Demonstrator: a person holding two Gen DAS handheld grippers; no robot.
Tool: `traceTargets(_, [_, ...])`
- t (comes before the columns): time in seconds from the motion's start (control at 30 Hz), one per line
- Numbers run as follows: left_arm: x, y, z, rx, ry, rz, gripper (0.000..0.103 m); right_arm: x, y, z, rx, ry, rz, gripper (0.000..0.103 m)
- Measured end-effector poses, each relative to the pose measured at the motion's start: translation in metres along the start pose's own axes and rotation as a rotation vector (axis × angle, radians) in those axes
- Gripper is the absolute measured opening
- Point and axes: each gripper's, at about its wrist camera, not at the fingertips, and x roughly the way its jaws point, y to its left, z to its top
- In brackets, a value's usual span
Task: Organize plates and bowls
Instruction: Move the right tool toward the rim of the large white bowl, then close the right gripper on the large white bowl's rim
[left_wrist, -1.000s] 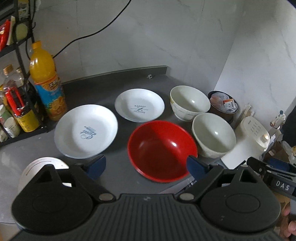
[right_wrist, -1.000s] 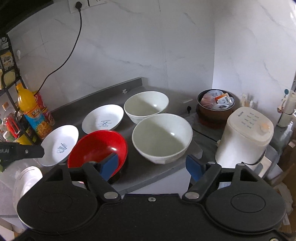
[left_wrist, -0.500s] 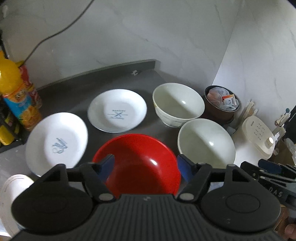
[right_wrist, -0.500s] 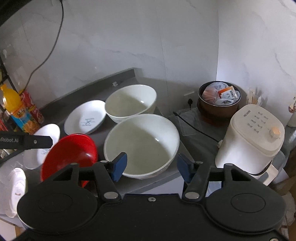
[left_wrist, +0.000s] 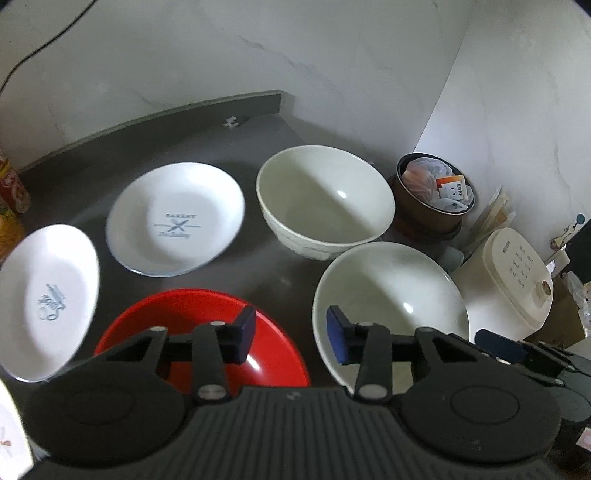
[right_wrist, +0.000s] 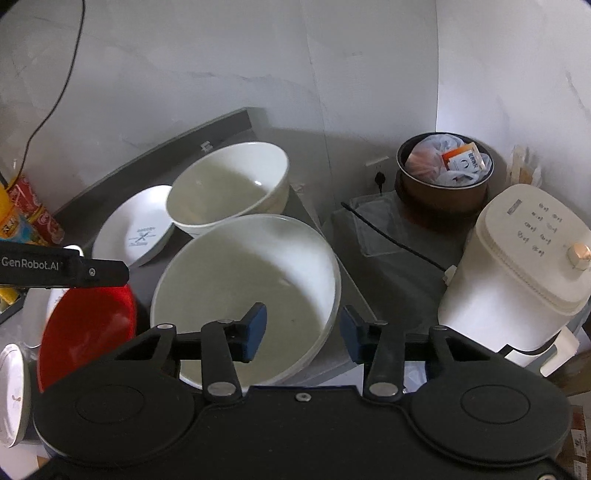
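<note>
Your left tool: half open, empty, above the red bowl
Your right tool: half open, straddling the white bowl rim; contact unclear

To your far right, a brown pot stuffed with packets sits behind a cream electric kettle; a red can stands far left.
</note>
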Motion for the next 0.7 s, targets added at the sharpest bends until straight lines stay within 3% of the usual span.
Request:
traceTargets(0.13, [0.018,-0.004,0.002,-0.007,0.027,-0.014,0.028,0.010,-0.005,0.001,0.013,0.007,-0.015,0.038])
traceTargets(0.3, [0.036,-0.008,0.003,-0.026,0.041,-0.026,0.023,0.021,-0.013,0.005,0.044,0.022,-0.021,0.033])
traceTargets(0.4, [0.045,-0.010,0.003,-0.042,0.059,-0.041,0.020,0.027,-0.013,0.005,0.047,0.029,-0.022,0.026])
traceTargets(0.5, [0.053,-0.010,0.001,-0.059,0.080,-0.043,0.010,0.031,-0.012,0.005,0.039,0.039,-0.020,0.020])
traceTargets(0.7, [0.056,-0.004,0.000,-0.097,0.081,-0.046,0.003,0.032,-0.015,0.007,0.037,0.048,-0.039,0.009])
